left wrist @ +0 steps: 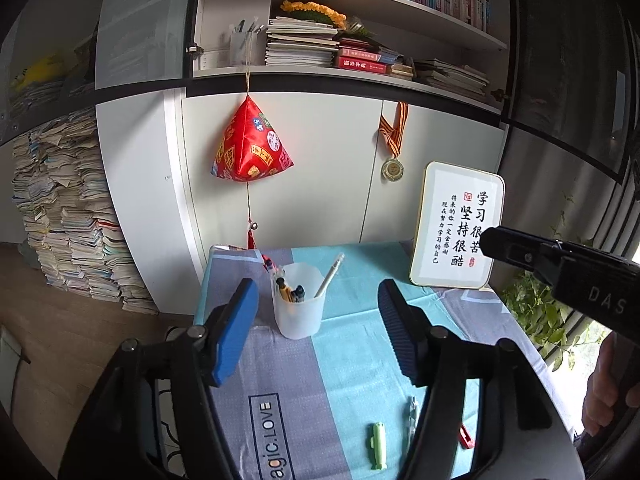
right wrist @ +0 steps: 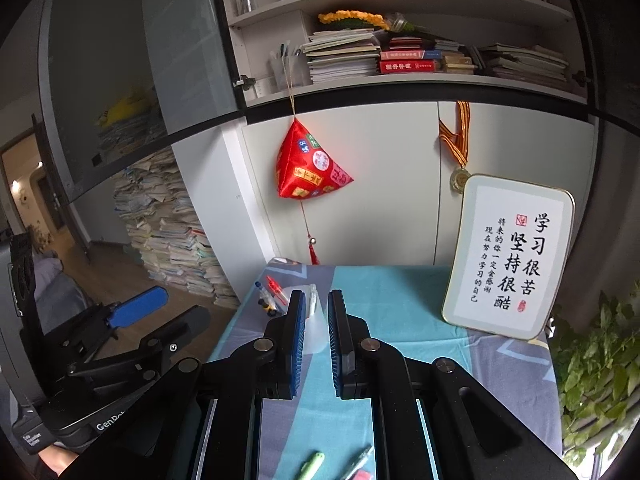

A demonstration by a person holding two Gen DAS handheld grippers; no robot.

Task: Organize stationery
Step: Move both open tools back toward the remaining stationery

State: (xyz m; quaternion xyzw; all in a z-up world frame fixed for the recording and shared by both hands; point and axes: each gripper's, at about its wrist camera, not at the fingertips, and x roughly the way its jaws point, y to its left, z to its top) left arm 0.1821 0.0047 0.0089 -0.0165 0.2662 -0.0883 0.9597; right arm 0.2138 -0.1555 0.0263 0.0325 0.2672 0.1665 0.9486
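Item: green pen point(left wrist: 378, 445), lying on the tablecloth point(left wrist: 280, 360) well short of the pen cup point(left wrist: 298, 300), long axis toward it. Left gripper point(left wrist: 316, 328) apart, empty, nearer; right gripper point(right wrist: 316, 344) together, empty.

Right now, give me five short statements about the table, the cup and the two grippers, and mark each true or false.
1. The translucent cup stands upright with pens inside. True.
2. The left gripper is clamped on the cup. False: its jaws are apart and hold nothing.
3. The right gripper holds a pen. False: its jaws are nearly together and hold nothing.
4. A green pen lies on the tablecloth near the camera. True.
5. The framed calligraphy sign lies flat. False: it stands propped upright.
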